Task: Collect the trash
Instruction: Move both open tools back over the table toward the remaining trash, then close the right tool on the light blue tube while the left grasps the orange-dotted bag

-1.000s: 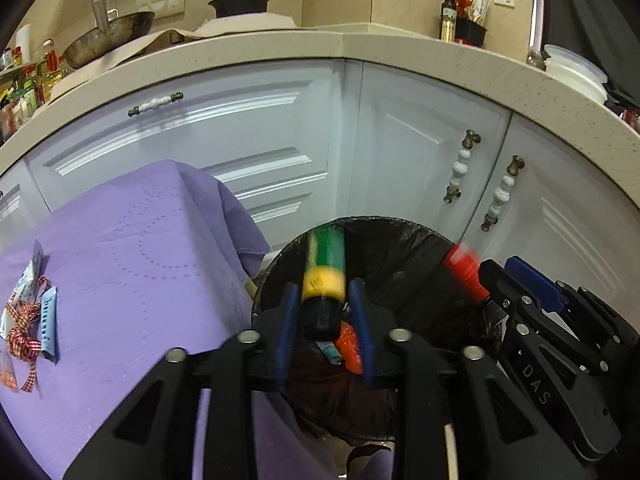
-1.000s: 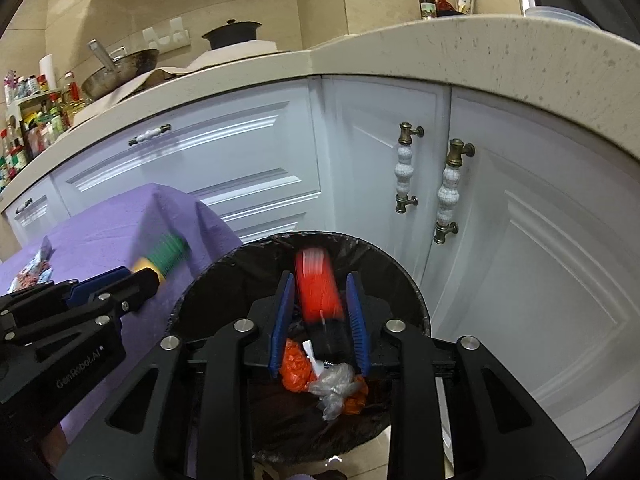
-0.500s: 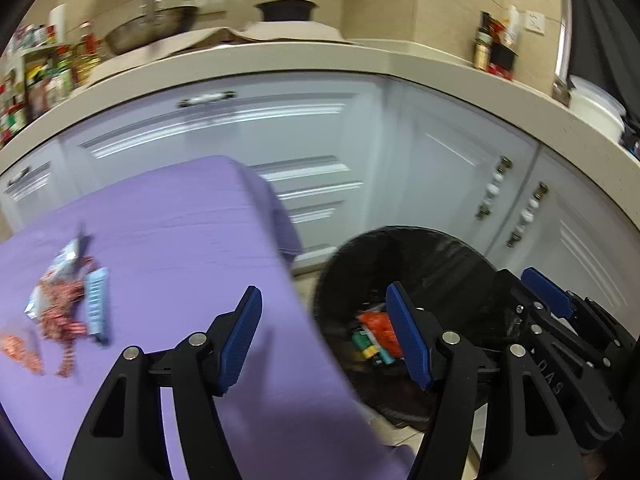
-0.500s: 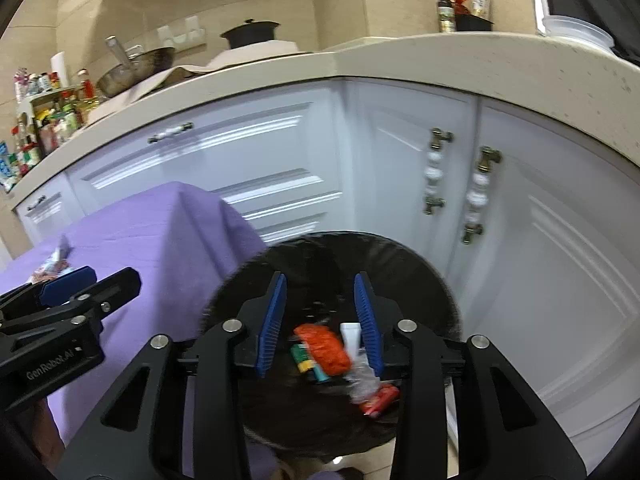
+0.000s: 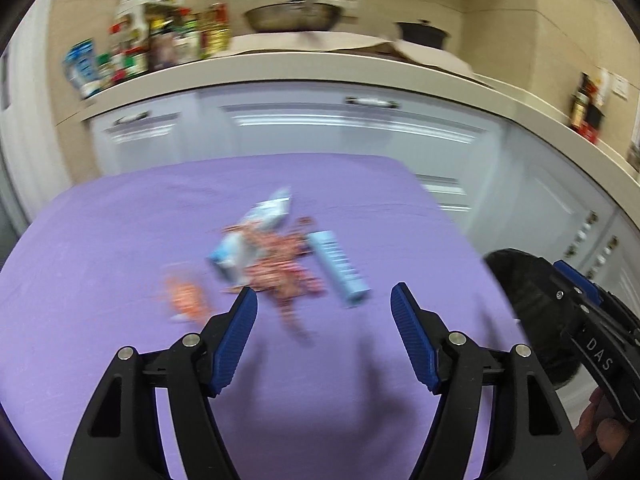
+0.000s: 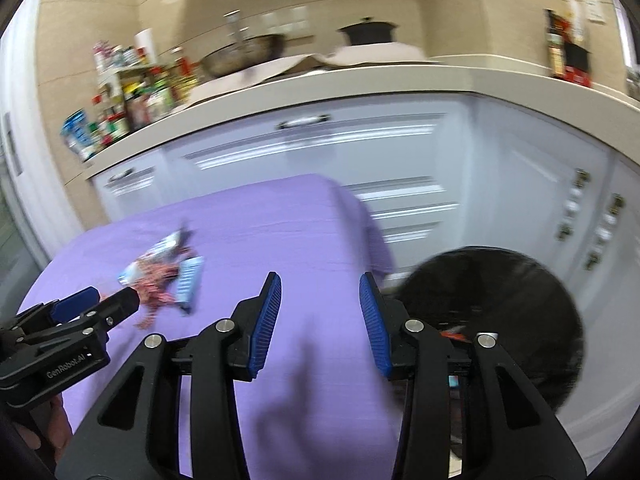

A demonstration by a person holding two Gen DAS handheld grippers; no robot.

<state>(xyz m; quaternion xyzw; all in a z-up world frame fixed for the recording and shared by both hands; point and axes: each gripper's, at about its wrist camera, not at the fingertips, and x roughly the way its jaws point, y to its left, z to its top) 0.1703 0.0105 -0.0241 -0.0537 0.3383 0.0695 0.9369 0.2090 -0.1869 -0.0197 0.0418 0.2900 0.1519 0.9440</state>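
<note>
A small heap of trash lies on the purple tablecloth (image 5: pixel 120 240): a red-and-white checked ribbon (image 5: pixel 280 268), a pale blue box (image 5: pixel 338 266), a blue-white wrapper (image 5: pixel 260 224) and an orange scrap (image 5: pixel 186 296). My left gripper (image 5: pixel 323 292) hovers just short of the heap, its jaws opening with nothing between them. My right gripper (image 6: pixel 319 278) stands open and empty over the cloth's right part, beside the black-lined bin (image 6: pixel 492 280). The heap (image 6: pixel 160 268) sits to its left, behind the left gripper's fingers (image 6: pixel 120 300). Red trash shows inside the bin.
White cabinets (image 5: pixel 320 120) with a beige counter run behind the table. On the counter stand a wok (image 5: pixel 292 18), a black pot (image 5: pixel 420 32) and a rack of bottles (image 5: pixel 160 44). The bin (image 5: pixel 516 276) stands on the floor off the table's right edge.
Both grippers let their items drop into the bin, then swung left from the bin to over the purple table. The left jaws spread wide; the right jaws opened a little.
</note>
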